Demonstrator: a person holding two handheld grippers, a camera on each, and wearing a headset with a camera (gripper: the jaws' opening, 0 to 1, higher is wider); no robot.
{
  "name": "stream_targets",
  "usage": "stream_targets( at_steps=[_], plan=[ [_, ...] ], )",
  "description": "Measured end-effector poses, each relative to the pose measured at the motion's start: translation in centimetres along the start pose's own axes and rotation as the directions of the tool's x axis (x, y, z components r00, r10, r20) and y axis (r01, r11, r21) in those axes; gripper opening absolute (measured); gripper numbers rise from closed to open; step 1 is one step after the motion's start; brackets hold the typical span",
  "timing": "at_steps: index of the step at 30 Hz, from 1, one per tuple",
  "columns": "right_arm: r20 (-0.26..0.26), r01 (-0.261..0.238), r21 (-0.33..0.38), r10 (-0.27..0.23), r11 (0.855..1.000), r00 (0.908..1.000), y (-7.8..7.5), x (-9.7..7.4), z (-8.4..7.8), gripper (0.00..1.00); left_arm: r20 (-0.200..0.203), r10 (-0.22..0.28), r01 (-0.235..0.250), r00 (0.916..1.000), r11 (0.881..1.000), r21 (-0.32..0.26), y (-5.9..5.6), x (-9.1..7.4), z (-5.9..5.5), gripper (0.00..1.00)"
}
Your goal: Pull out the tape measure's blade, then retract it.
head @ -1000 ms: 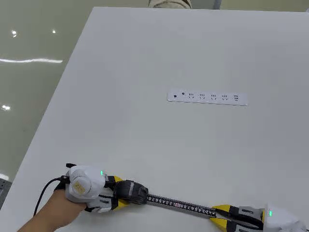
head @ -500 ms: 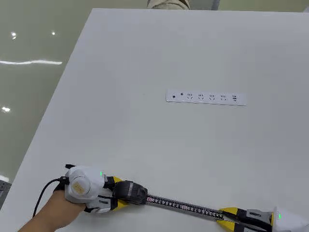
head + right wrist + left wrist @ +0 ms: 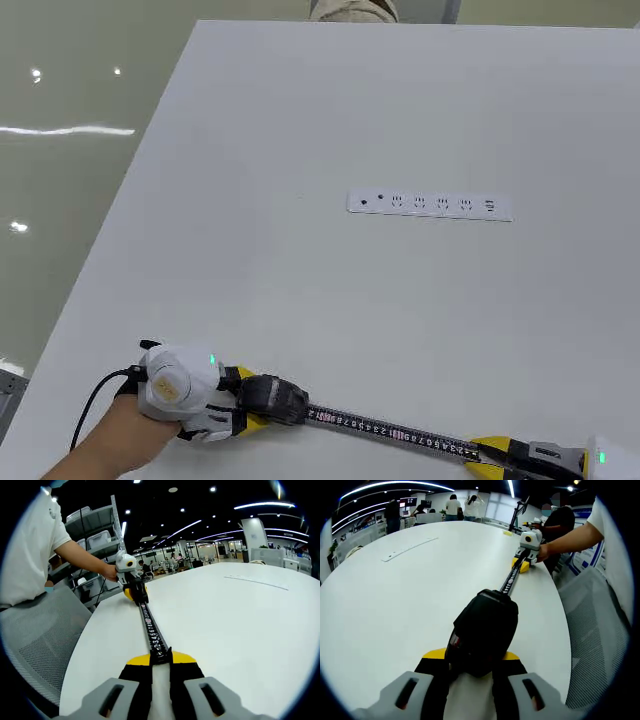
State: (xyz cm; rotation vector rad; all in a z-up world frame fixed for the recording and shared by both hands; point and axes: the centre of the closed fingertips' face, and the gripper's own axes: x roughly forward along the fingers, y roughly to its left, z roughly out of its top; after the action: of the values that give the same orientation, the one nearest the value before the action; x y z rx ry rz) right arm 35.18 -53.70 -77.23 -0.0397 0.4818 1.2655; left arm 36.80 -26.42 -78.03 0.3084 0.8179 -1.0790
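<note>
Step in hand, as judged: blade extension, at or near its end; the blade [image 3: 390, 431] lies drawn out over the tabletop [image 3: 400, 100] between the two claws. Next move, as judged: retraction; this calls for the right claw [image 3: 161, 661] to travel back toward the left claw [image 3: 475, 656] under control, feeding the blade into the tape measure case [image 3: 482, 627] without letting it snap, while the left claw keeps the case from shifting; a lock, if fitted, cannot be made out. Left claw: jaws spread only as wide as the black case, pressed against its two sides, pinching it just above the tabletop. Right claw: jaws drawn almost together, nipping the blade's tip between the yellow pads [image 3: 185, 658]; the printed scale runs straight ahead of this claw to the case in the left claw. Blade: straight, untwisted, close over the tabletop; contact with the surface cannot be confirmed. Well beyond both claws, apart from the work, a white power strip [image 3: 430, 203] lies flat on the tabletop.
</note>
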Motion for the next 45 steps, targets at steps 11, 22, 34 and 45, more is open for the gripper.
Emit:
stream_targets(
  at_steps=[11,22,34,45],
  plan=[
    [0.001,0.012,0.008,-0.012,1.000,0.9999,-0.1,-1.0,0.0,0.10,-0.003,0.001,-0.001,1.0000,1.000,-0.004,0.0,0.0,0.0,0.29],
    [0.002,0.028,0.010,-0.028,1.000,0.9996,-0.1,-1.7,-0.2,0.11,0.001,0.005,-0.005,1.0000,1.000,-0.008,-0.1,0.0,0.1,0.29],
    [0.003,0.032,0.033,-0.032,0.999,0.9995,-0.5,-1.5,-0.4,0.12,-0.003,0.010,-0.010,0.9999,1.000,-0.004,-0.1,0.0,0.0,0.30],
    [-0.027,0.055,0.000,-0.055,0.998,0.9981,-0.6,-1.3,-0.6,0.13,-0.011,0.012,-0.011,0.9999,1.000,0.012,-0.1,0.0,0.0,0.30]
  ],
)
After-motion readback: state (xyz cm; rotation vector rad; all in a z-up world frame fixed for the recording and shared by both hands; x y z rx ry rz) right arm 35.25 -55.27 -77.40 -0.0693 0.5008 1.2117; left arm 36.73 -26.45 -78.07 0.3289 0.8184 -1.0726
